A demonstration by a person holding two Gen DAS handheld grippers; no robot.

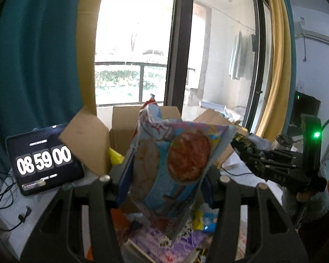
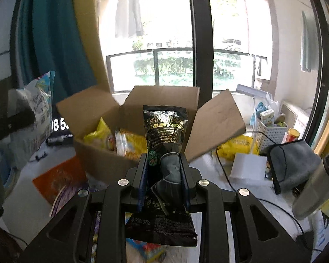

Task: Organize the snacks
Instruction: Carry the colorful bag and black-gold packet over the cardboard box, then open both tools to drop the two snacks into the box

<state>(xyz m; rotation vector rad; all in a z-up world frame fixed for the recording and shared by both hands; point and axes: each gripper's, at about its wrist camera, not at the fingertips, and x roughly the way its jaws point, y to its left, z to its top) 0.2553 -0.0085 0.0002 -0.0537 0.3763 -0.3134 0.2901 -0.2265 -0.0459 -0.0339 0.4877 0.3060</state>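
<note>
In the left wrist view my left gripper [image 1: 166, 175] is shut on a blue snack bag [image 1: 177, 157] with a round reddish picture, held upright before an open cardboard box [image 1: 122, 120]. In the right wrist view my right gripper [image 2: 164, 171] is shut on a black snack bag [image 2: 165, 129], pinched at its middle, in front of the same box [image 2: 164, 98]. Yellow snack bags [image 2: 103, 135] lie inside the box. The blue bag [image 2: 40, 100] also shows at the left edge of that view, and the right gripper [image 1: 245, 146] at the right of the left wrist view.
A tablet [image 1: 43, 162] showing a clock stands left of the box. Loose packets [image 2: 59, 175] lie on the white table below both grippers. To the right are a white basket [image 2: 269, 129], a lamp base [image 2: 247, 166], a grey cloth [image 2: 296, 162] and a steel bottle [image 2: 318, 182]. A window is behind.
</note>
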